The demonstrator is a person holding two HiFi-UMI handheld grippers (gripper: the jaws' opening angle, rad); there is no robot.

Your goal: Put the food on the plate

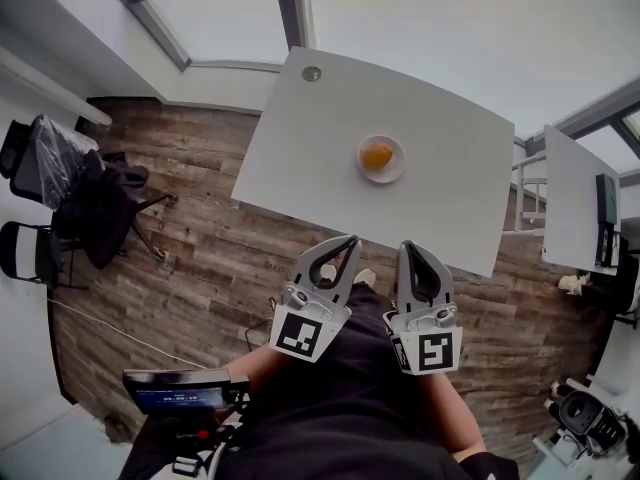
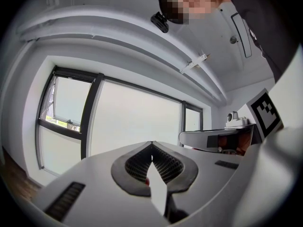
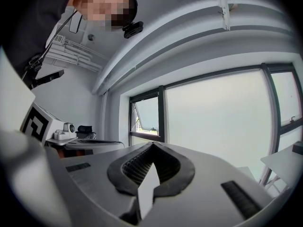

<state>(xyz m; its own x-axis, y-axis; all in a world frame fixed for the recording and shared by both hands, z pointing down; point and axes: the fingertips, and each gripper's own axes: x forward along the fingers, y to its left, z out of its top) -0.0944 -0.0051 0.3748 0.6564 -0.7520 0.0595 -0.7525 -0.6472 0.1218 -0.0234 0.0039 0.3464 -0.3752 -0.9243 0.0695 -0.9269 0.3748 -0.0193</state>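
The left tool [image 1: 346, 242] and right tool [image 1: 411, 248] are closed, empty; the food [image 1: 377, 154] sits on the plate [image 1: 400, 166].

One plate [image 1: 401, 169], perhaps one bun [image 1: 376, 154], two tongs [image 1: 351, 239] [image 1: 408, 246].

No legible text; print on device screen [image 1: 178, 399] too small to read.

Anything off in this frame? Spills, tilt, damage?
Nothing stands out. The plate sits flat on the white table, away from its edges, with the orange food on it and no spill around. The left tool and right tool are both shut, empty, and off the table.
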